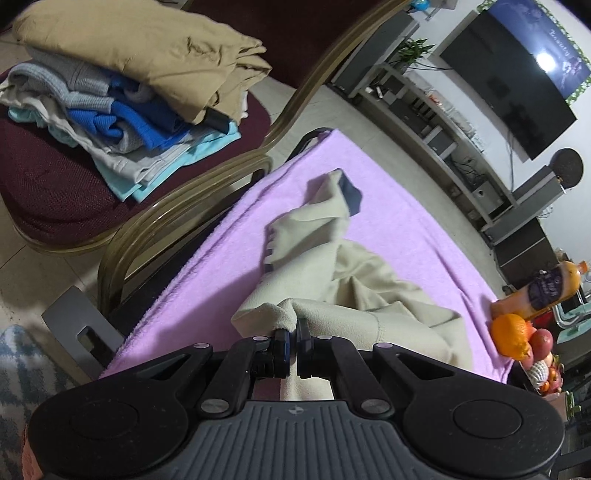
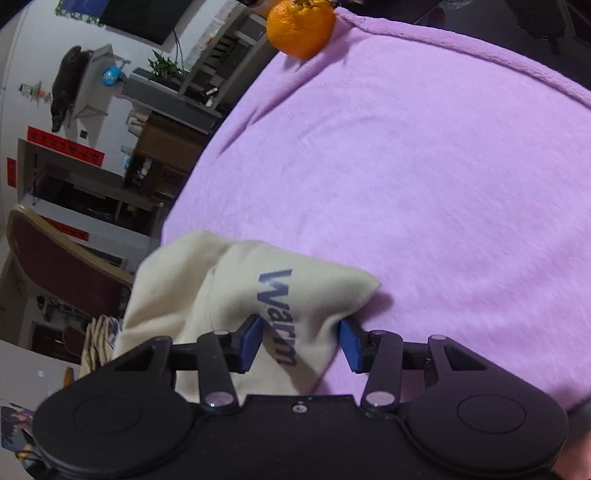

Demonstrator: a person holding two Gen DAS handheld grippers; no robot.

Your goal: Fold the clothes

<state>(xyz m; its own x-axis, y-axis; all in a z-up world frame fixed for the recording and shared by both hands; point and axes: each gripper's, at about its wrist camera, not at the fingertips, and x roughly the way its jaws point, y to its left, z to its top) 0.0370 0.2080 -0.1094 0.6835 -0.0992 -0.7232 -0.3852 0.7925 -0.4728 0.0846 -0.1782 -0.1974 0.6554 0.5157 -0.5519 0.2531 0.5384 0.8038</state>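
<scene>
my left tool pinches the cream sweatshirt. right tool straddles it, spread. i should clamp before spreading it flat.

The orange is cut by the top edge; the cream garment runs under the right tongs.

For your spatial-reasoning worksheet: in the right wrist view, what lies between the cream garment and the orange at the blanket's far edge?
Only bare purple blanket lies between the cream garment and the orange; the right wrist view shows that stretch uncovered.
</scene>
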